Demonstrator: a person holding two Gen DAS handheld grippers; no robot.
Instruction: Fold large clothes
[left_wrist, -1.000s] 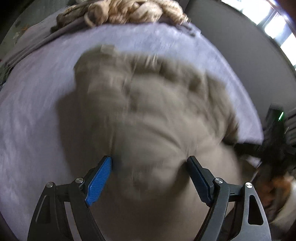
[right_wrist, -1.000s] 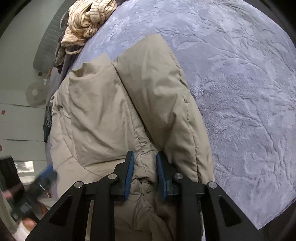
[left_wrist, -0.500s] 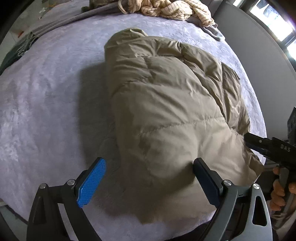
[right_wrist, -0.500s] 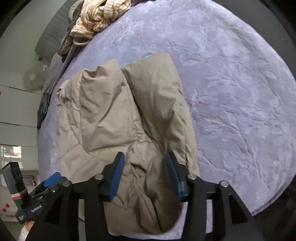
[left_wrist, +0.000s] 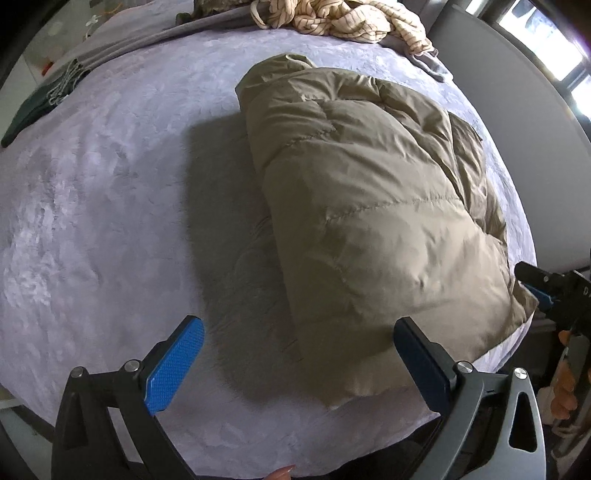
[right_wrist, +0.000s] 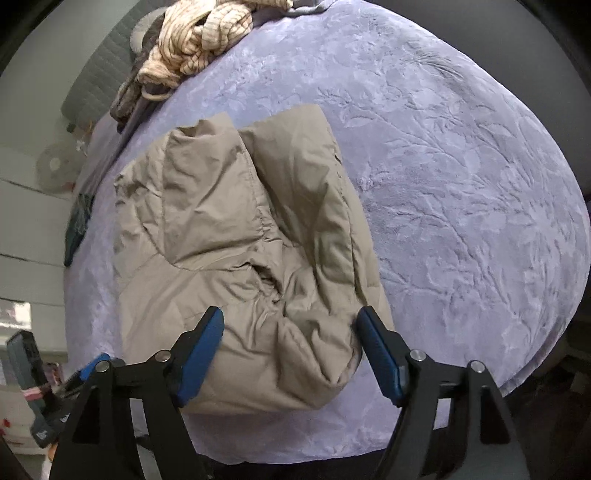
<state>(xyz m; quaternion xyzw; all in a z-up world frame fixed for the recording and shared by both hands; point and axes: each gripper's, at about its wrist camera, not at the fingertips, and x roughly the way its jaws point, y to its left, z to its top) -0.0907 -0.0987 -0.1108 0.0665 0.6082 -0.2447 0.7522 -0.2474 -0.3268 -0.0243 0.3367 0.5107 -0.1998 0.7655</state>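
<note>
Now your left gripper (left_wrist: 295, 363) and right gripper (right_wrist: 290, 356), fingers just spread wide and empty, hover over the folded tan jacket (left_wrist: 369, 206) mid-frame on the bed (left_wrist: 110, 206); next, probably tidy its rumpled lower edge.

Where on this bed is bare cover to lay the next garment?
Widest bare stretches of lavender bedspread flank the folded khaki puffer jacket, on both its long sides. Crowded: the far end, with the striped cream garment heaped among other clothes.
</note>
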